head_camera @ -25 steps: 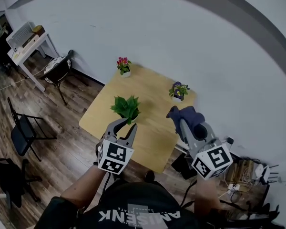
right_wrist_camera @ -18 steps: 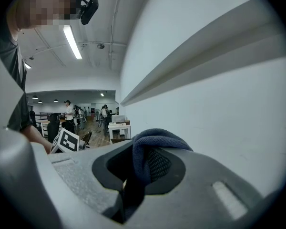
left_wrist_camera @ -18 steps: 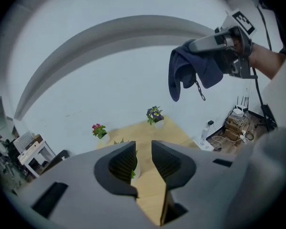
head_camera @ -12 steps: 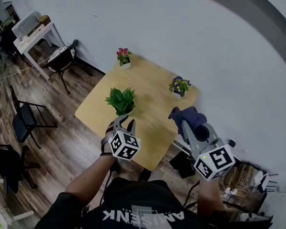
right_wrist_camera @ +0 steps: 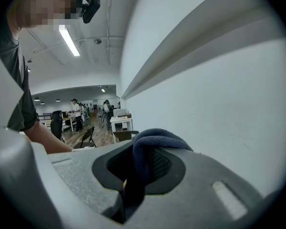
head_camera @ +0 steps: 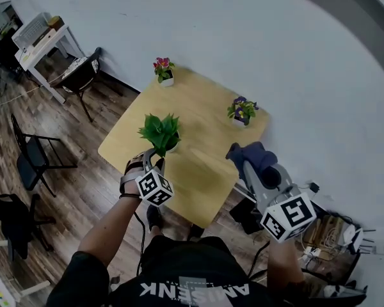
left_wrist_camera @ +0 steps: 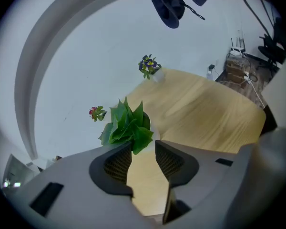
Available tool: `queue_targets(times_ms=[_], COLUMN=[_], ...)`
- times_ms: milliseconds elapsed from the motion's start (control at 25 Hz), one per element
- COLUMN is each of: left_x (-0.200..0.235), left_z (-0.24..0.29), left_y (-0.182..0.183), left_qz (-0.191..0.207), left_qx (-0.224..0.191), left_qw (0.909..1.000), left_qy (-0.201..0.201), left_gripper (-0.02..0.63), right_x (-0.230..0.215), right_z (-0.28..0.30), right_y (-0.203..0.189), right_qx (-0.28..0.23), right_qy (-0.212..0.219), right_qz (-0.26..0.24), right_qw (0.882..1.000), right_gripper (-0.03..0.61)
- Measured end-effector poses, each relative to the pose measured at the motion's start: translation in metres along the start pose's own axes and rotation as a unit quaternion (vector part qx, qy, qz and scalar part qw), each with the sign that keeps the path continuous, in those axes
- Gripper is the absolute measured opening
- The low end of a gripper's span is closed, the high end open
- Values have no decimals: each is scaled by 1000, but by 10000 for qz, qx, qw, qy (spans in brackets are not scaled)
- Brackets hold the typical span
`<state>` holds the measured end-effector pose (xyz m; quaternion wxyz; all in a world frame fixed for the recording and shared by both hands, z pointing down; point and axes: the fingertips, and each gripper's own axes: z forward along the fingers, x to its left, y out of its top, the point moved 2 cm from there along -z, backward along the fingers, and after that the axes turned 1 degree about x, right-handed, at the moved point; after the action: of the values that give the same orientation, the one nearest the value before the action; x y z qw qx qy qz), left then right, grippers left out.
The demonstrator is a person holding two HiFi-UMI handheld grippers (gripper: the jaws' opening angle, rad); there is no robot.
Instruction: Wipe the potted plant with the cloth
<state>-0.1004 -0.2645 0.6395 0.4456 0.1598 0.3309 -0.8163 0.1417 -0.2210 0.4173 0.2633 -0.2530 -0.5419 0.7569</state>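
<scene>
Three plants (head_camera: 160, 133) (head_camera: 163, 69) (head_camera: 242, 111); left gripper (head_camera: 152, 160) jaws just widened, empty; right gripper (right_wrist_camera: 138, 161) grips one cloth (right_wrist_camera: 155, 140).

— How does the light fall?
— Soft and even on the tabletop (head_camera: 205, 147); a ceiling strip light (right_wrist_camera: 69, 41) glares in the right gripper view.
— And sharpness?
— Fisheye bends every edge, corners go black
</scene>
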Motion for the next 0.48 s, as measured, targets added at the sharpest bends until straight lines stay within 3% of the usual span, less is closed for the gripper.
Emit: queue_targets(times_ms=[280, 480], left_x=[3, 2], left_z=[23, 37], left_y=[-4, -7], left_qz=[788, 1488], left_qx=[-127, -205], left_qw=[9967, 9883], left_qy=[-165, -285], left_gripper=[152, 152], right_x=[7, 9], right_z=[15, 20], right_y=[-4, -9], right_qx=[80, 170], right_qy=[-69, -223], right_qz=[111, 217], right_qw=[9999, 9994], right_gripper=[46, 46])
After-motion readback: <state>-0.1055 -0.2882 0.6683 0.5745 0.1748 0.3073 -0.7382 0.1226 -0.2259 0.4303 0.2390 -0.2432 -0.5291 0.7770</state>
